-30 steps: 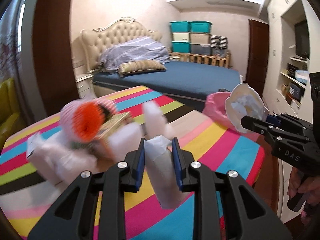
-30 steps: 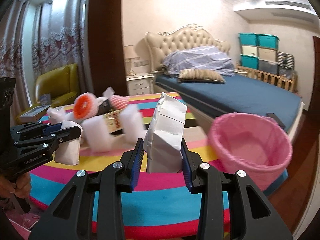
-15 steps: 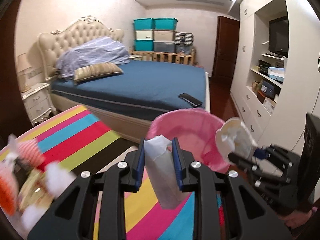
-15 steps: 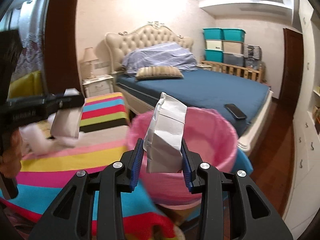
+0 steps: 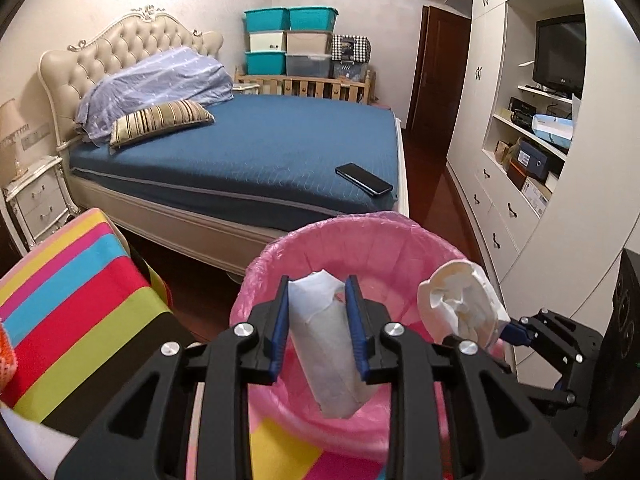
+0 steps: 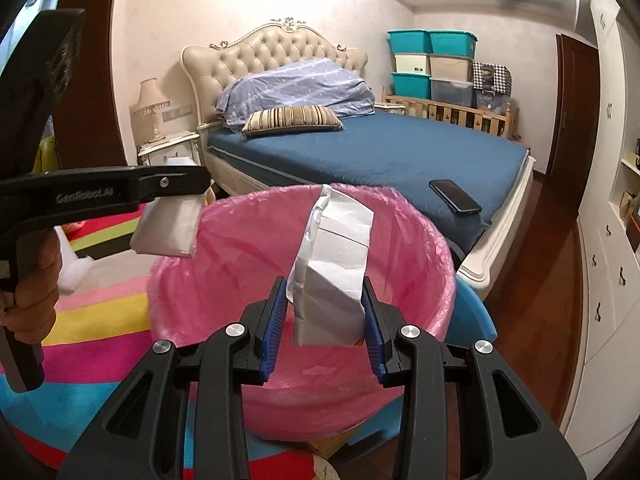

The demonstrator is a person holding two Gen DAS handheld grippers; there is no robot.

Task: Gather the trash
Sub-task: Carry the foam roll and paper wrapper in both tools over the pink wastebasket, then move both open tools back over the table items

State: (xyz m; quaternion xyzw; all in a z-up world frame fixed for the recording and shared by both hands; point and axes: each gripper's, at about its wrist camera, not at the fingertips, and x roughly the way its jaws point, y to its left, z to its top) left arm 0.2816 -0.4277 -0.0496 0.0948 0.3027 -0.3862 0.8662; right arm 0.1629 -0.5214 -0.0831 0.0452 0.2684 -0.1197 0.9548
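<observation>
At the 9 o'clock edge of the left wrist view lies the striped table (image 5: 76, 320), covered in bands of yellow, pink, blue, red and green. The left gripper (image 5: 318, 308) sits at 6 o'clock in that view, its blue-padded fingers (image 5: 279, 328) pinching a white crumpled paper packet (image 5: 330, 354) from both sides. The packet hangs over the open mouth of the pink-lined trash bin (image 5: 280, 258), which stands just beside the table edge.

At 4 o'clock in the same view, the right gripper (image 5: 502, 330) holds a second white crushed paper carton (image 5: 460, 304) over the right side of the bin rim.

In the right wrist view, the left gripper (image 6: 188, 184) enters from 9 o'clock with its packet (image 6: 168, 228) hanging just outside the bin's left rim (image 6: 176, 256). The right gripper (image 6: 325, 312) occupies 6 o'clock, fingers (image 6: 370, 328) clamped on the carton (image 6: 332, 276), which stands upright above the bin interior.

Behind the bin, from 10 to 2 o'clock, stands a bed (image 6: 380, 152) with a blue cover, a striped pillow (image 6: 294, 118) and a black phone (image 6: 454, 196) near its foot corner. Teal and beige storage boxes (image 6: 432, 64) are stacked against the far wall.
</observation>
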